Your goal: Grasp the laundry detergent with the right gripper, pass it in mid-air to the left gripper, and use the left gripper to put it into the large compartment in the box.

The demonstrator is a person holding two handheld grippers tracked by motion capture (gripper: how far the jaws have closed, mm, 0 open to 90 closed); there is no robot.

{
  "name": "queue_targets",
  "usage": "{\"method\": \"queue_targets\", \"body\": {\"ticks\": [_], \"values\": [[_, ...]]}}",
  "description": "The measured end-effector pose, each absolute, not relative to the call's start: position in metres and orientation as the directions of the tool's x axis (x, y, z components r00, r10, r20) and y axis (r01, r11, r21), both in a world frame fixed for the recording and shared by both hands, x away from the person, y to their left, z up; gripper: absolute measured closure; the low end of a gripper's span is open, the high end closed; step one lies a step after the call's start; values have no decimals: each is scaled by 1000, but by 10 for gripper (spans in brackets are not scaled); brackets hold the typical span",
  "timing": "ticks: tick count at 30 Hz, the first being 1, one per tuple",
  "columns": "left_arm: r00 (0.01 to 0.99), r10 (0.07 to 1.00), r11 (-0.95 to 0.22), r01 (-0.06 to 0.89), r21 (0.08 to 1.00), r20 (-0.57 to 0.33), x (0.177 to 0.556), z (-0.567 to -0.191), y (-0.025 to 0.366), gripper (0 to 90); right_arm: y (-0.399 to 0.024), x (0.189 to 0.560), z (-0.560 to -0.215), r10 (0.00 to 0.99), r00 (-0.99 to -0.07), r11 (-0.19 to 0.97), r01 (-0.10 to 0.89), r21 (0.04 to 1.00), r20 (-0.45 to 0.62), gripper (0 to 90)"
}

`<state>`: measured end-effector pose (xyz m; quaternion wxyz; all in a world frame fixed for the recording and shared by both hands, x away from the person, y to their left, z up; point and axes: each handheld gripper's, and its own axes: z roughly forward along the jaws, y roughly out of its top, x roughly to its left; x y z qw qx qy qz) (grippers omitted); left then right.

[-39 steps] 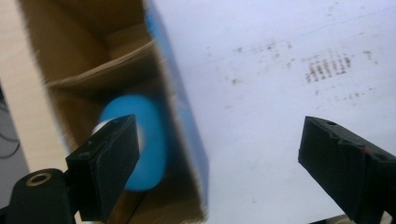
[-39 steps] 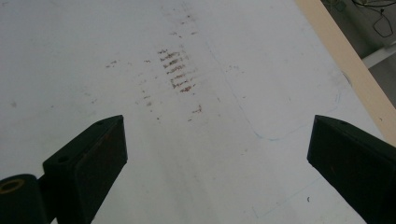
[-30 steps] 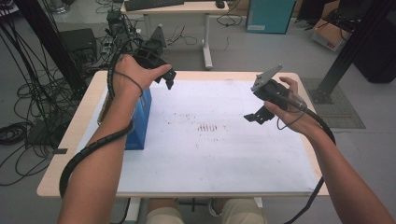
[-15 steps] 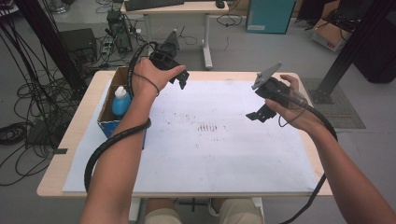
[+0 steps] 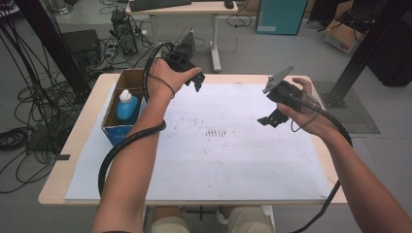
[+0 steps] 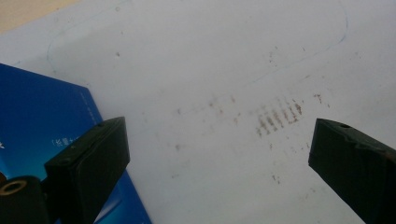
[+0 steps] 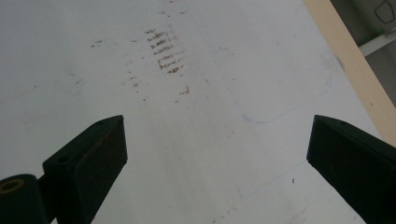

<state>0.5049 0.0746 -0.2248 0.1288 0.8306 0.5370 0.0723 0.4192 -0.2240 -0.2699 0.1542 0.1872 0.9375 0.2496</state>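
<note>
Matt white paper (image 5: 252, 160), rust-stained, covers the pale wood bench (image 5: 68, 170); cardboard box (image 5: 127, 80); glossy plastic bottle (image 5: 128, 108).

A white paper sheet (image 5: 252, 160) covers most of my worktop (image 5: 87, 121), with bare wood along its edges. Brown smudges (image 5: 217, 132) in short rows mark the sheet near its middle, and a faint pen outline (image 7: 280, 107) curves beside them. Beyond the far edge stands a desk (image 5: 194, 8) with a keyboard (image 5: 155, 4) and a mouse (image 5: 229, 4), and a teal cabinet (image 5: 278, 17) stands to its right. Cables (image 5: 19, 136) lie tangled on the floor to the left.
</note>
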Motion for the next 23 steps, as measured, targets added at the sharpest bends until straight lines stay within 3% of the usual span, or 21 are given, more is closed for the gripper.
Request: {"method": "queue_targets", "body": {"ticks": [23], "values": [[429, 903, -403, 865, 298, -25, 505, -225, 70, 57, -225, 421, -276, 435, -881, 800, 282, 530, -188, 49]]}}
